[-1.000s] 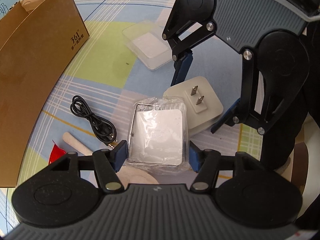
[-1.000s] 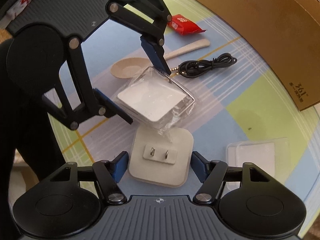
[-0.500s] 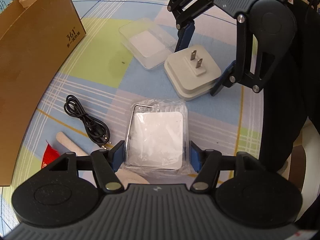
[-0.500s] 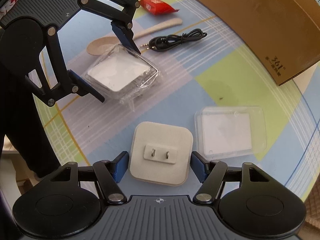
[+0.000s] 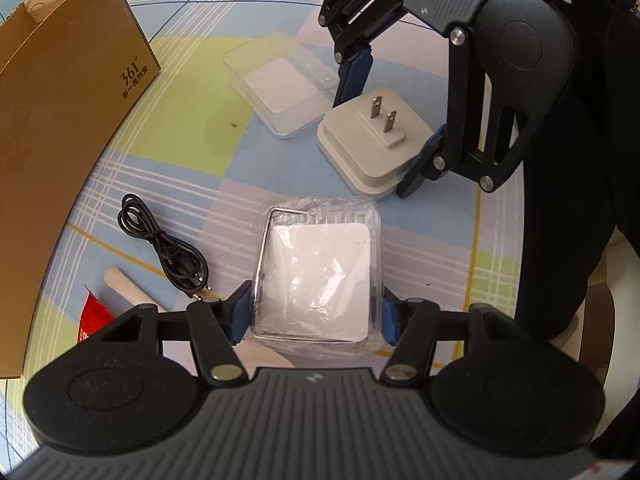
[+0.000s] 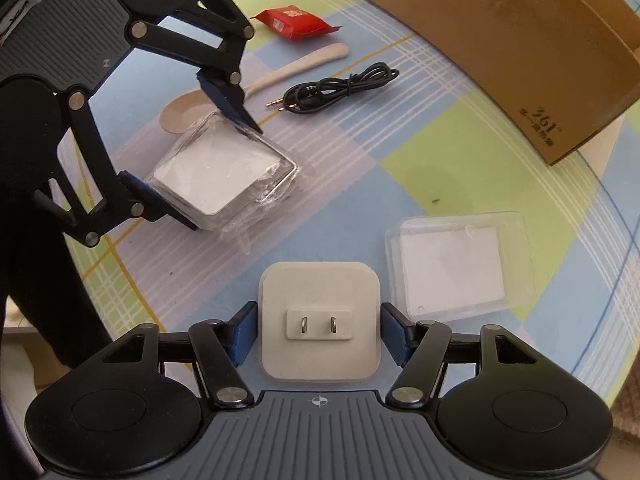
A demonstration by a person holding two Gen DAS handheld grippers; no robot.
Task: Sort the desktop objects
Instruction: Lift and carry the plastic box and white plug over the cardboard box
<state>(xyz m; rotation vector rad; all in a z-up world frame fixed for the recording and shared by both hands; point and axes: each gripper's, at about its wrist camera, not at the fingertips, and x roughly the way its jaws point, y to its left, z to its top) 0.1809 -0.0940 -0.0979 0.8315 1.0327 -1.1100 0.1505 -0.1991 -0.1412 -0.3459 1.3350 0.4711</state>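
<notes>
My left gripper (image 5: 316,312) is shut on a white square item in clear plastic wrap (image 5: 318,272), held above the table; it also shows in the right wrist view (image 6: 216,176). My right gripper (image 6: 320,332) is shut on a grey plug adapter (image 6: 320,324) with its two prongs facing up, seen in the left wrist view (image 5: 376,144) too. A clear plastic case with a white card (image 6: 460,268) lies on the table just right of the adapter.
A brown cardboard box (image 5: 52,140) stands at the left. A coiled black audio cable (image 5: 164,244), a beige spoon (image 6: 256,84) and a red packet (image 6: 296,24) lie on the checked tablecloth (image 5: 180,148). The table edge (image 5: 484,264) runs at the right.
Both grippers have drawn apart, each carrying its item. The adapter has moved away from the wrapped item toward the clear case.
</notes>
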